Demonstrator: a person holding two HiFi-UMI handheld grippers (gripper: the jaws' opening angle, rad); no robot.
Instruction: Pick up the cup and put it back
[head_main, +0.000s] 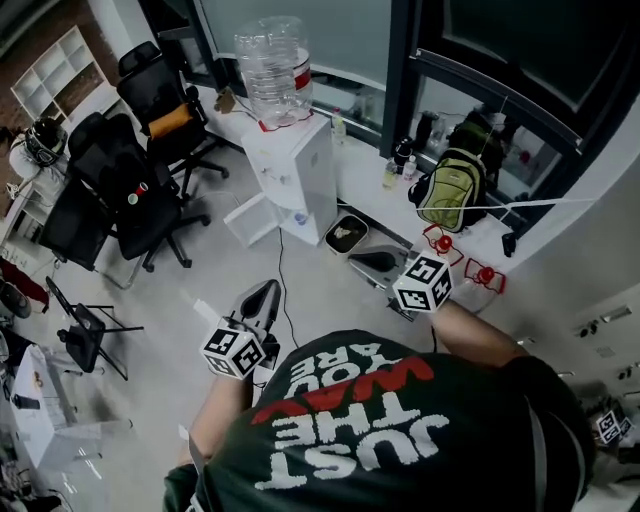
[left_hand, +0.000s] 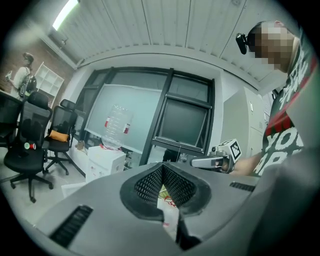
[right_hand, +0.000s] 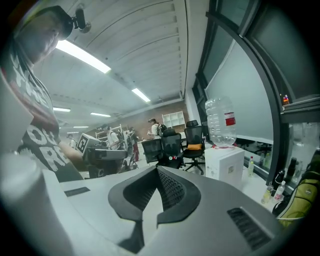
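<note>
The grey left claw (left_hand: 162, 169) and the grey right claw (right_hand: 157, 172) are both closed together and empty, facing a white water dispenser (head_main: 300, 175).

Dim, cool overhead light; fisheye-warped, dark-vignetted edges

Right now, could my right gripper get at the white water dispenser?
Probably not from here. The right gripper is held close to the person, and the water dispenser stands well ahead across the floor. Nothing seems to block the way, so stepping closer should do it.
</note>
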